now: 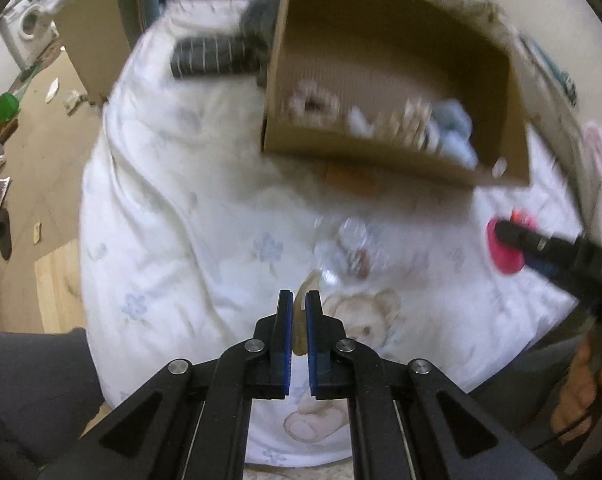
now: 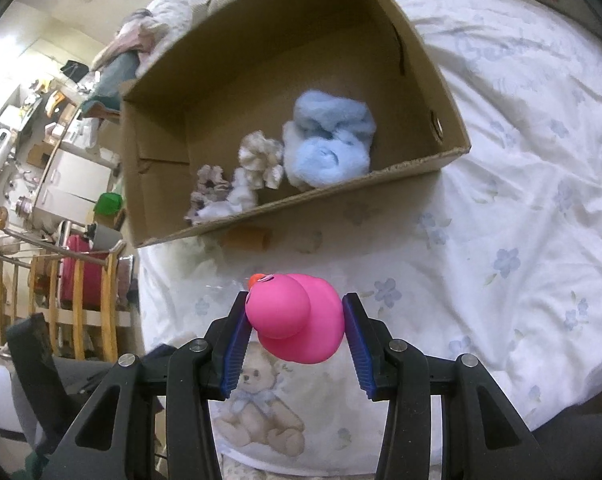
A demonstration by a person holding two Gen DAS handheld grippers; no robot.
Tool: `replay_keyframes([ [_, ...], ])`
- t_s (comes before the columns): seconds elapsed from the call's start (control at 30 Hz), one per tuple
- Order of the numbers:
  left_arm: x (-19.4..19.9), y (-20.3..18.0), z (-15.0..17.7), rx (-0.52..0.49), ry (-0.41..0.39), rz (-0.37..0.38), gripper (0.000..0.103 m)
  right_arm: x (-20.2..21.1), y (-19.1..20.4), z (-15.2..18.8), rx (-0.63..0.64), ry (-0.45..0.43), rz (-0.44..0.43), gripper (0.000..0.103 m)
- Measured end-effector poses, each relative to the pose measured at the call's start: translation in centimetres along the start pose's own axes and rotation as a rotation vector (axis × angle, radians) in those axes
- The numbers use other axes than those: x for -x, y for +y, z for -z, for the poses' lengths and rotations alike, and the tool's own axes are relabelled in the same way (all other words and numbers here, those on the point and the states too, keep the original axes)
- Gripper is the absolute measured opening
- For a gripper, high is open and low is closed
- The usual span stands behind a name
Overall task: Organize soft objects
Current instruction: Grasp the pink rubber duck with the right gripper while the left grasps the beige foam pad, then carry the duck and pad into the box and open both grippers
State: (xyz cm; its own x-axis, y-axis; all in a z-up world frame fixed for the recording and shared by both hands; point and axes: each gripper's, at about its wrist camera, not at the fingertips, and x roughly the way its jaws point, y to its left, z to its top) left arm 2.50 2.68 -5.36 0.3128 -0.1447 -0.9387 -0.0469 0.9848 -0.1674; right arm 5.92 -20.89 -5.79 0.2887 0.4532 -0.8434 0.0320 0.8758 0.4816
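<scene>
My left gripper (image 1: 299, 300) is shut on a thin cream strip (image 1: 301, 310), the edge of a crinkly clear plastic packet (image 1: 349, 246) that trails ahead over the bedcover. In the right wrist view, my right gripper (image 2: 296, 302) is shut on a pink rubber duck (image 2: 301, 324) held above the bed. The same duck (image 1: 503, 250) shows at the right of the left wrist view. Beyond both grippers lies an open cardboard box (image 2: 421, 80), also blurred in the left wrist view (image 1: 381, 158). It holds a fluffy blue item (image 2: 329, 144) and pale scrunchies (image 2: 259, 156).
A white bedcover with a teddy print (image 1: 365, 320) spreads under everything. Dark striped cloth (image 1: 209, 56) lies left of the box. The bed's edge drops to the floor on the left, by a green container (image 1: 3, 106). A wooden rail (image 2: 77, 280) stands beside the bed.
</scene>
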Motion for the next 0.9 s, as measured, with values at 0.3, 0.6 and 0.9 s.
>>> replay_keyframes([
  [0.3, 5.7, -2.9, -5.1, -0.070, -0.185, -0.007, 0.006, 4.0, 2.8, -1.7, 0.076, -0.090, -0.056, 0.048],
  [0.6, 6.1, -3.4, -10.5, -0.080, -0.220, -0.012, 0.006, 5.5, 4.8, -5.8, 0.151, -0.153, -0.074, 0.048],
  [0.9, 2.8, -3.4, -13.5, -0.074, -0.194, -0.025, 0.006, 2.7, 3.0, -8.1, 0.101, -0.184, -0.197, 0.048],
])
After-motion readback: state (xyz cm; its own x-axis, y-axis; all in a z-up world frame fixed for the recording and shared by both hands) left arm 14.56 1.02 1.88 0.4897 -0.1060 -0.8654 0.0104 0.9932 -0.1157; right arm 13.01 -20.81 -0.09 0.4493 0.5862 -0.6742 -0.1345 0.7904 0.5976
